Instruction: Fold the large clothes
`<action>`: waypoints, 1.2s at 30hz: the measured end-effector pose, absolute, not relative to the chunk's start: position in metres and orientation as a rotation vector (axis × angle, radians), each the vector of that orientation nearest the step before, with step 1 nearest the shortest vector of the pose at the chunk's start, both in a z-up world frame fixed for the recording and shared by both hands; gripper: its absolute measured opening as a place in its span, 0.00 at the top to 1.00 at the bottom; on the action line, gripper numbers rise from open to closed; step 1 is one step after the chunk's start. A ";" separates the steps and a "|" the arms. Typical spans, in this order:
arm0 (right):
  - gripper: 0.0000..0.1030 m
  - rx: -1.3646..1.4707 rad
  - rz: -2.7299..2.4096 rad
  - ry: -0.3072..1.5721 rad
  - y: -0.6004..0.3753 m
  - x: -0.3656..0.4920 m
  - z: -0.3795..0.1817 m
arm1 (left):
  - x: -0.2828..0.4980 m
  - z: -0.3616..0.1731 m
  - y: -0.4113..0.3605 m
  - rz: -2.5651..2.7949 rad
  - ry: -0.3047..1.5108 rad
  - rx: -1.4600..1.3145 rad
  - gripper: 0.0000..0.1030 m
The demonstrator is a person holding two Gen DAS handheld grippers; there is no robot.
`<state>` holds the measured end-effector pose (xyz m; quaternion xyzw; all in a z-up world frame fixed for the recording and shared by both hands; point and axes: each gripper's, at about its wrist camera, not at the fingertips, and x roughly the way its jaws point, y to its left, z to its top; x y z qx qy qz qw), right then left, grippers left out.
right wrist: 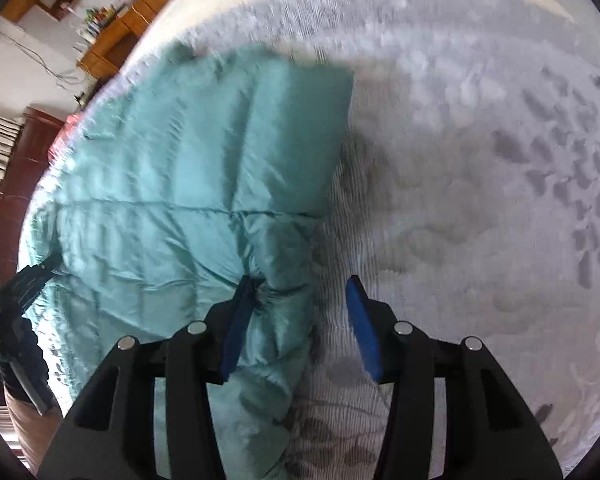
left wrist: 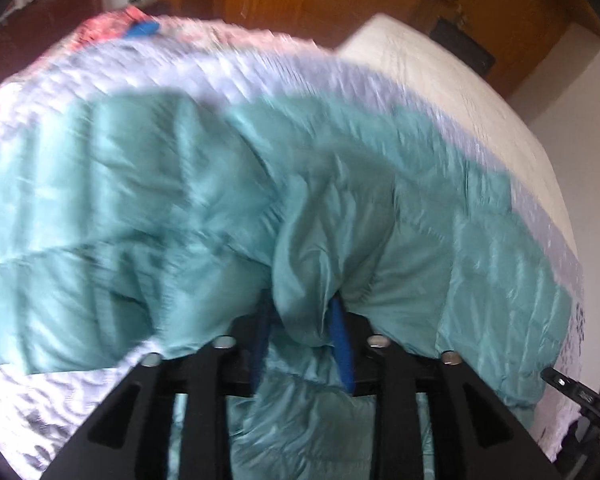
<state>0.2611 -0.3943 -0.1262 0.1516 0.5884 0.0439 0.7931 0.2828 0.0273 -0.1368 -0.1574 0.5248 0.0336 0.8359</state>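
A teal quilted jacket [right wrist: 180, 184] lies spread on a white patterned bedspread [right wrist: 480, 160], filling the view from nine to twelve o'clock. The left gripper [left wrist: 302, 332] has its blue fingers clamped on a bunched fold of it. The right gripper [right wrist: 300, 320] has its fingers apart, the jacket's edge resting against its left finger [right wrist: 238, 324].

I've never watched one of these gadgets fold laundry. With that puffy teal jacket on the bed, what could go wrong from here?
1. The left gripper pinches only a small bunch of the slippery teal jacket; it may slide out when pulled.
2. The right gripper stands open, with the jacket's edge against only one finger, so that side could sag and fold crooked.
3. Dragging the jacket might rumple the patterned bedspread beneath.
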 end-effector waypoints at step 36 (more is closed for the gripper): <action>0.45 0.326 0.281 1.194 -0.350 0.268 -0.110 | 0.283 -0.146 -0.022 -0.019 1.112 -0.235 0.52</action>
